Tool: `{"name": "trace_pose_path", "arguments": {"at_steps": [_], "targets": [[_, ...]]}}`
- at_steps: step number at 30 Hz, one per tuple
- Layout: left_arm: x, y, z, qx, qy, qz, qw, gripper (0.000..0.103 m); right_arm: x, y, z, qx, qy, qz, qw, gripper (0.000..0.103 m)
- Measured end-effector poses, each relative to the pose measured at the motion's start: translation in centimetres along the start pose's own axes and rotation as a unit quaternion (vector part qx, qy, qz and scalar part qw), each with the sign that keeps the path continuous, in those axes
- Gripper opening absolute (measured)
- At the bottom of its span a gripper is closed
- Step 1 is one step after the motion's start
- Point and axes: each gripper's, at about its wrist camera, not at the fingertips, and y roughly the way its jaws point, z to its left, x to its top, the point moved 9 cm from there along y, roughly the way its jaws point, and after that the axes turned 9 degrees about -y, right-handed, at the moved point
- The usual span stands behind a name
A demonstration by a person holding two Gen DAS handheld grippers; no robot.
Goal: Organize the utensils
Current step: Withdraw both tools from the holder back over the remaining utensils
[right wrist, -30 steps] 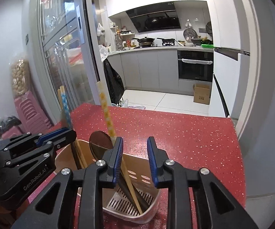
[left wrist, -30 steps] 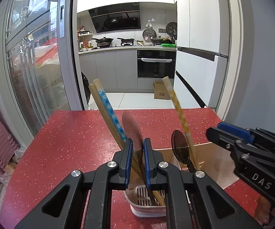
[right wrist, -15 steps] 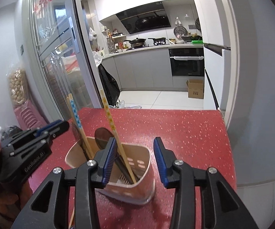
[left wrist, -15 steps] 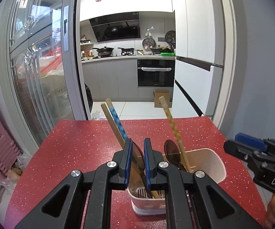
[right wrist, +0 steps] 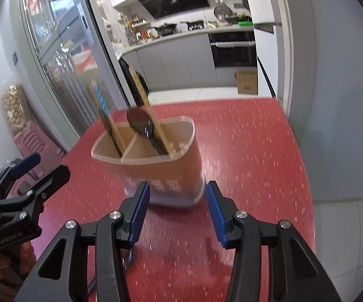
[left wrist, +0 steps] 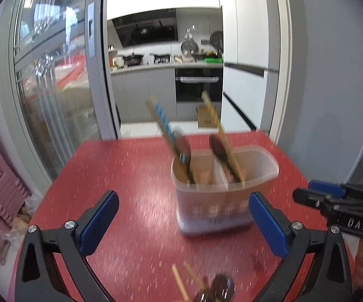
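**Inspector:** Grippers first.

**Assistant:** Left gripper (left wrist: 184, 224) — jaws have just been opening, now spread wide with nothing between them. Right gripper (right wrist: 177, 214) has also just been opening; its jaws stand apart and empty, just short of the holder (right wrist: 161, 173).

**Inspector:** Contents of the holder?

**Assistant:** Two compartments. The left one holds blue-patterned chopsticks (left wrist: 162, 123) and a dark spoon (left wrist: 181, 146); the right one holds a yellow-patterned pair (right wrist: 143, 98) and another spoon (right wrist: 141, 123). All lean upright.

**Inspector:** Step in hand?

**Assistant:** Release looks finished, in my judgement. On the red table (left wrist: 131, 176), near side of the holder, lie loose chopsticks (left wrist: 181, 281) and a spoon (left wrist: 221, 287) — next calls for closing on those.
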Motion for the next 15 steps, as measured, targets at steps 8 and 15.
{"name": "trace_pose_path", "arguments": {"at_steps": [8,15], "targets": [[-8.2,0.5,3.6,0.01,-0.016,0.112,0.9936,0.103,-5.1,0.2,1.7,0.009,0.005,0.06,0.998,0.062],[-14.2,-0.5,5.2,0.035,0.008,0.152,0.9877,0.103,-11.3,1.1,3.9,0.025,0.009,0.128,0.991,0.062]]}}
